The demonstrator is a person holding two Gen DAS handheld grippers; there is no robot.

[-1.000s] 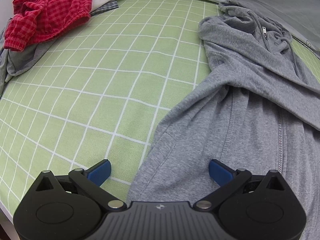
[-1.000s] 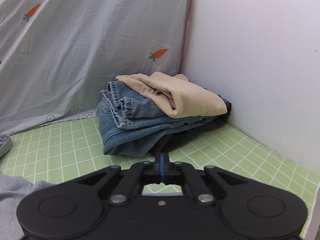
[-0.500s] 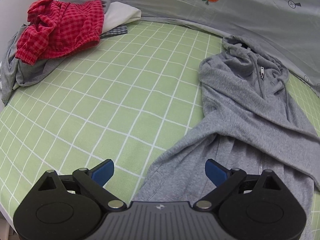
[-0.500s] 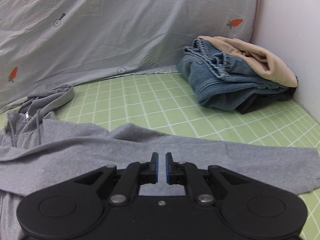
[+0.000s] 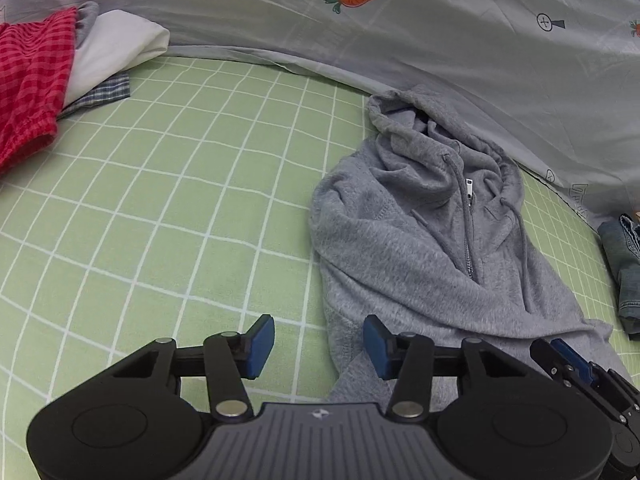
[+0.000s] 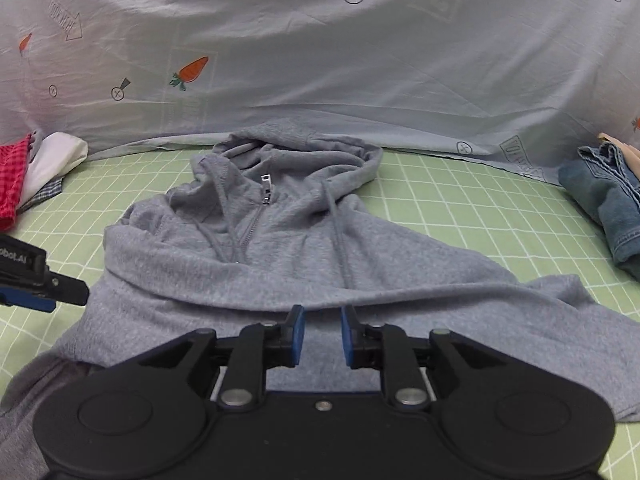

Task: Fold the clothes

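A grey zip hoodie lies face up on the green checked sheet, hood toward the back, with one sleeve folded across its chest; it also shows in the right wrist view. My left gripper is open and empty, just above the hoodie's left side edge. My right gripper is open a little and empty, over the hoodie's middle below the folded sleeve. The right gripper's tip shows in the left wrist view.
A pile with a red checked garment and a white cloth lies at the back left. Folded jeans sit at the right. A grey carrot-print sheet hangs behind. The green sheet lies left of the hoodie.
The right gripper swung left from the jeans pile to the hoodie and opened slightly. The left gripper rose and pulled back, and its jaws narrowed.
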